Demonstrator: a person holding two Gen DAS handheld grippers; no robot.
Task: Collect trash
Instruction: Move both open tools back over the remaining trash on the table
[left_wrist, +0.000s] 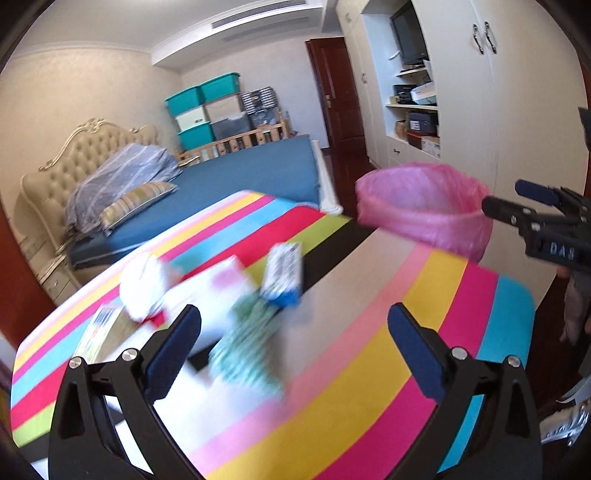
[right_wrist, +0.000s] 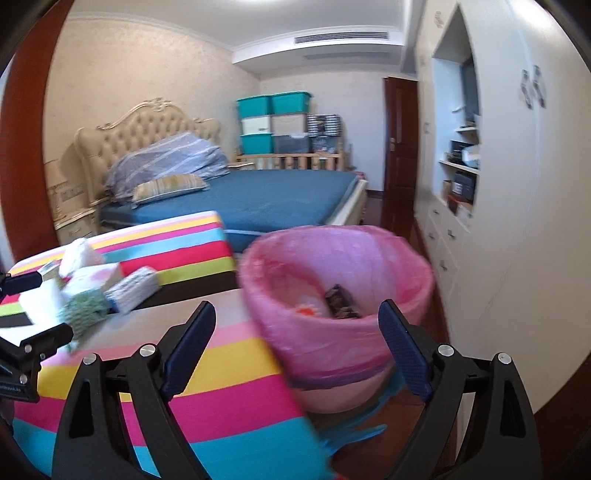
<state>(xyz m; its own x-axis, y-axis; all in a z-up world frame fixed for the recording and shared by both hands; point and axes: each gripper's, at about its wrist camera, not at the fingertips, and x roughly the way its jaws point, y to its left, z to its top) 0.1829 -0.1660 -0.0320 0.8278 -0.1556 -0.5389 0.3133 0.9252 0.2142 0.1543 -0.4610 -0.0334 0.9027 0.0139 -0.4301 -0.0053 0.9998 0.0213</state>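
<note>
Left wrist view: the left gripper fills the bottom of the frame, jaws spread wide with nothing between the pads, hanging over the striped tablecloth. Just ahead of its left finger, centre-left, sits the blurred pile of trash: a white crumpled tissue, a white and pink box, a green patterned packet and a blue and white carton, all close together on the cloth. At upper right stands the bin lined with a pink bag, past the far edge of the table. The right gripper pokes in from the right edge, just beside the bin's rim, fingers apart and empty.

Right wrist view: the right gripper frames the lower centre, jaws wide open and holding nothing. Between and beyond its fingers, the pink bag gapes, with a dark wrapper and something orange and white lying inside. The bin sits on the floor right against the table's edge. At centre-left the trash pile lies on the striped cloth, and the left gripper shows at the left edge, next to that pile.
</note>
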